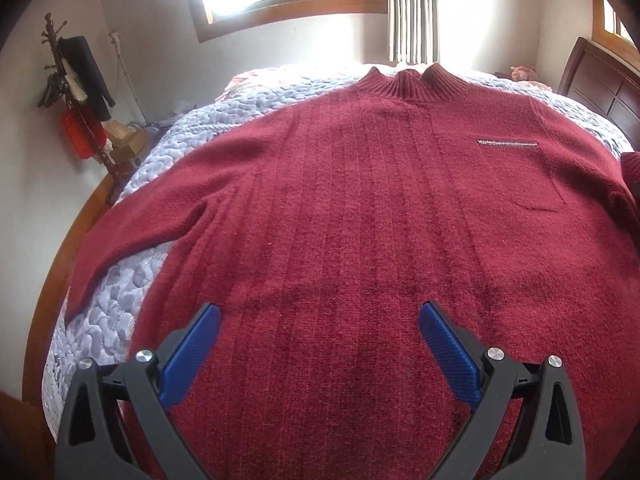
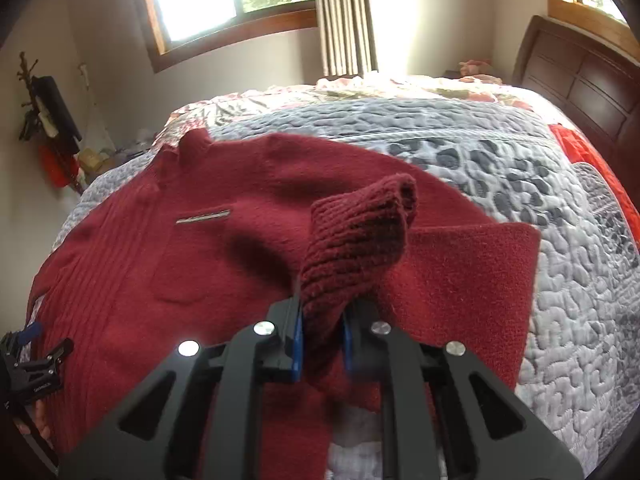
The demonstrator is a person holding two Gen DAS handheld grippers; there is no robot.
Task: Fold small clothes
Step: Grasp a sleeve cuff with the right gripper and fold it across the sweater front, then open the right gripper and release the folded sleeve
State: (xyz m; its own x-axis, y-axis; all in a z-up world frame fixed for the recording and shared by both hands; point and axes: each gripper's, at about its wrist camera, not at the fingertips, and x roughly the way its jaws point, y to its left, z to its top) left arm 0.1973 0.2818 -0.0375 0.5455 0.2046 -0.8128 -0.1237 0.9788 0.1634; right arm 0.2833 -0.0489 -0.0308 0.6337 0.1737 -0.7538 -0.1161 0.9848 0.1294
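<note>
Daylight from the window falls across a bed [image 2: 500, 152] covered by a grey quilt, and on it lies the dark red sweater [image 1: 360, 200], face up, collar toward the window, body spread flat. Its ribbed cuff [image 2: 360, 232] stands up out of the right gripper [image 2: 322, 340], whose jaws are clamped on it, with the sleeve doubled back beside the body. The left gripper [image 1: 320, 328] hovers over the lower front of the sweater, jaws wide apart and gripping nothing.

The hold looks narrow: only the cuff's end is pinched, so a quick pull could let the thick knit slip free, or drag the body askew, since nothing pins it down.

Only the right wrist view shows the clamped cuff and folded sleeve; at the left view's edge the cuff is a mere sliver. Only the left view shows the other sleeve [image 1: 132, 240], trailing over the quilt toward the bed's wooden edge.
</note>
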